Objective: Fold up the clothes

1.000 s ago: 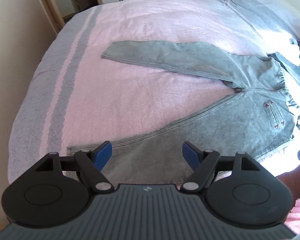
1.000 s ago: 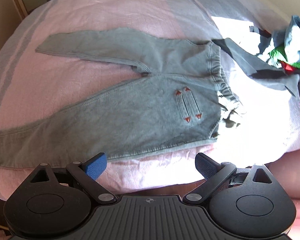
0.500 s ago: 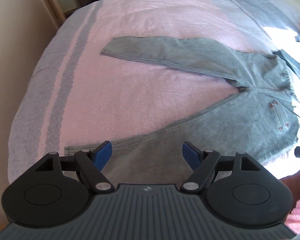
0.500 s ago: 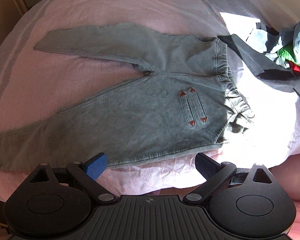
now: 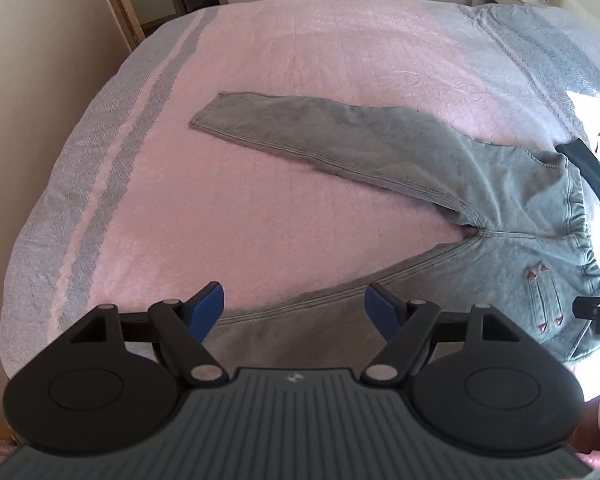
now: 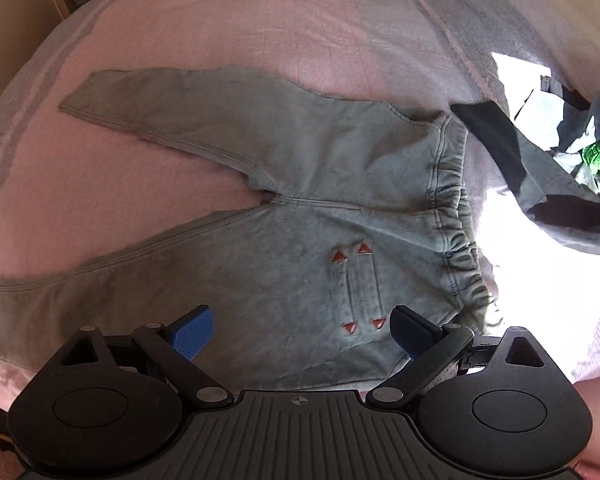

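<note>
Grey-blue denim trousers [image 5: 440,168] [image 6: 300,208] lie flat on the pink bed, legs spread to the left, elastic waistband [image 6: 456,224] to the right, a pocket with orange triangles [image 6: 358,284] on the near side. My left gripper [image 5: 296,306] hovers open above the near leg, nothing between its blue pads. In the right wrist view my right gripper [image 6: 300,330] is open above the seat and pocket near the trousers' front edge, also holding nothing. Its tip [image 5: 596,314] shows at the right edge of the left wrist view.
A pink bedspread [image 5: 280,80] with grey stripes [image 5: 112,168] covers the bed. A heap of other clothes [image 6: 572,152], dark, blue, green and red, lies right of the waistband in bright sun. Wall and door [image 5: 112,0] stand at far left.
Both grippers have moved in over the trousers: the near leg now lies under the left gripper, and the pocket sits close in front of the right one. Jaws unchanged.
</note>
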{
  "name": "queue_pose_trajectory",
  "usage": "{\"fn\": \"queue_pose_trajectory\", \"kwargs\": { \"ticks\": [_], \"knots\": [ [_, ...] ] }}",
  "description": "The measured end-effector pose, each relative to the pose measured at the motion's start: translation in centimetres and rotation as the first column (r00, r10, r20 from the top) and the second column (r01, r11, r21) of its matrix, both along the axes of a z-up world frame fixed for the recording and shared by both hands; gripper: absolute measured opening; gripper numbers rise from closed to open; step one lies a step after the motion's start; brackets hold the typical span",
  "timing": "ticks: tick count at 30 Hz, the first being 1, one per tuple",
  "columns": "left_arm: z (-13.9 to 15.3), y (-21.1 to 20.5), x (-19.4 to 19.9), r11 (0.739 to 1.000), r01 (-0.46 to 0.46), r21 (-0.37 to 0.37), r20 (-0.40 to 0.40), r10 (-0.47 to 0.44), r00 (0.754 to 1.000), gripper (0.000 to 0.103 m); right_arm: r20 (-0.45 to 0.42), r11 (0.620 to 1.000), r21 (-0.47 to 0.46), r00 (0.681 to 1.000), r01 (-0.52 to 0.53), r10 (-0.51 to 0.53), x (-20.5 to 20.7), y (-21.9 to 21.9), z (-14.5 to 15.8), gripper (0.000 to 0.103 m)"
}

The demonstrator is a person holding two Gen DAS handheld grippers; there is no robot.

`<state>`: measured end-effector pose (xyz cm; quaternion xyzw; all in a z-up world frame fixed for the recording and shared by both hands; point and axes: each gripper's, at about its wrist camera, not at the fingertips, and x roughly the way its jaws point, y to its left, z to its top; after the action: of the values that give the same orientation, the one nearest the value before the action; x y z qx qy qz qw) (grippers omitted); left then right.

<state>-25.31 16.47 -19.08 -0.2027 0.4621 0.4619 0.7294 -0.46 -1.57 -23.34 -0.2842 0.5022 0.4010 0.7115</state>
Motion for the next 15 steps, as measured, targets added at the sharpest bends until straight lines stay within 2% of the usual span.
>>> {"fn": "queue_pose_trajectory", "kwargs": {
  "ticks": [7,12,15],
  "knots": [
    [-1.5,1.0,1.4,1.0,-0.003,-0.024,-0.068,0.001,0.998,0.075,-0.064,0.998,-0.037,0.996,0.052,-0.055,4.6,-1.3,-2.7,0.097],
    [-3.3,2.7,2.3,0.997,0.0,-0.071,-0.114,-0.008,0.993,0.075,-0.115,0.99,-0.061,0.984,0.126,-0.132,7.8,-3.1,-4.6,0.097],
    [-4.5,3.8,3.9,0.996,0.01,-0.09,-0.146,-0.024,0.989,0.074,-0.117,0.984,-0.079,0.979,0.16,-0.169,9.4,-3.4,-5.3,0.097]
  ]
}}
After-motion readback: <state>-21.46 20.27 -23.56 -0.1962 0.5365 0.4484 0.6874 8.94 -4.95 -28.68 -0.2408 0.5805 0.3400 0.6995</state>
